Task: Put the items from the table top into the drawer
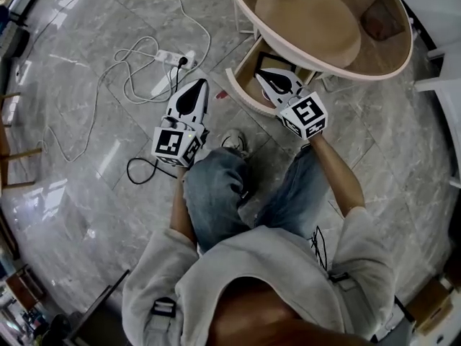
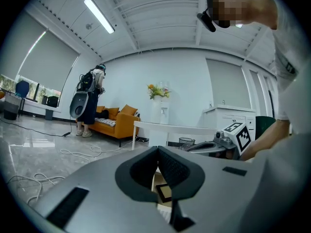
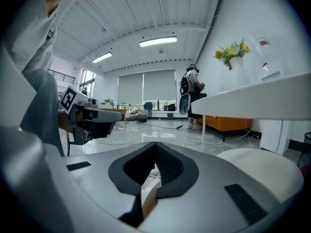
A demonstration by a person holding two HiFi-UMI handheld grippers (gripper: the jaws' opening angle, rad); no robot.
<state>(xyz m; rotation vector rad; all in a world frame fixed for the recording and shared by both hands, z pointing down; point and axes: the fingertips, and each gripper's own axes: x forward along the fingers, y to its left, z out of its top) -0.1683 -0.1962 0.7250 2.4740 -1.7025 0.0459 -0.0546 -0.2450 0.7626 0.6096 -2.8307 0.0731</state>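
The left tongs (image 1: 196, 89) are seen shut and empty above the floor (image 1: 86, 186). The right tongs (image 1: 266, 78), likewise closed on nothing, are held over the open drawer (image 1: 245, 96), whose contents are largely hidden beneath the round surface (image 1: 360, 76).

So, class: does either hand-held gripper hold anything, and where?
Nothing: the left hand-held gripper and the right hand-held gripper are both shut, with nothing between their jaws.

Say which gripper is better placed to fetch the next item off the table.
Right, probably. The right gripper hangs shut and empty at the open wooden drawer, beside the round beige table's rim; the left gripper is out over the floor.
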